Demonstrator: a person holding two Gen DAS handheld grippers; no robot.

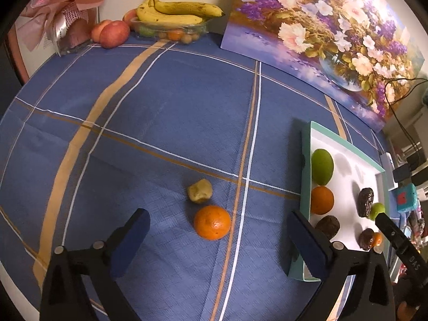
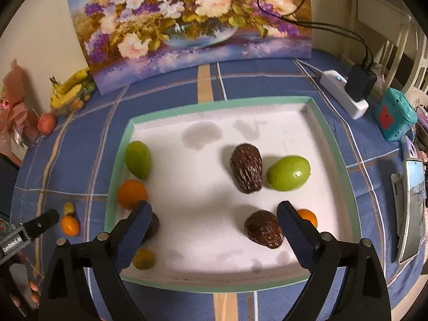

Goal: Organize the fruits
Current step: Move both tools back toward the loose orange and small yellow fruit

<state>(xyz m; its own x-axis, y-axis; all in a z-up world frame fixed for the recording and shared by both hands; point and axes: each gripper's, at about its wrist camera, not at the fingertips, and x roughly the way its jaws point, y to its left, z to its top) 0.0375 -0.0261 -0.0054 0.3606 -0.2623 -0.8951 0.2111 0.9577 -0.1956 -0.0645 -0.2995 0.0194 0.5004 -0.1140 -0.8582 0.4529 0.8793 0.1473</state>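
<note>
Ahead of the left gripper [image 1: 218,243], whose fingers stand wide apart, an orange [image 1: 212,222] lies on the blue tablecloth [image 1: 165,112] touching a bitten yellowish fruit [image 1: 200,190]; the teal-rimmed tray [image 1: 304,160] sits right. Over that tray, the right gripper [image 2: 212,231] gapes empty, a brown wrinkled fruit [image 2: 263,229] just inside its right finger.

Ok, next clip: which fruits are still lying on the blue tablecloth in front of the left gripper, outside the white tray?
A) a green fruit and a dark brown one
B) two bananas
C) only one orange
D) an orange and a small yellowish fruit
D: in the left wrist view the orange and the small yellowish fruit lie on the tablecloth ahead of the open left gripper, left of the tray.
</note>
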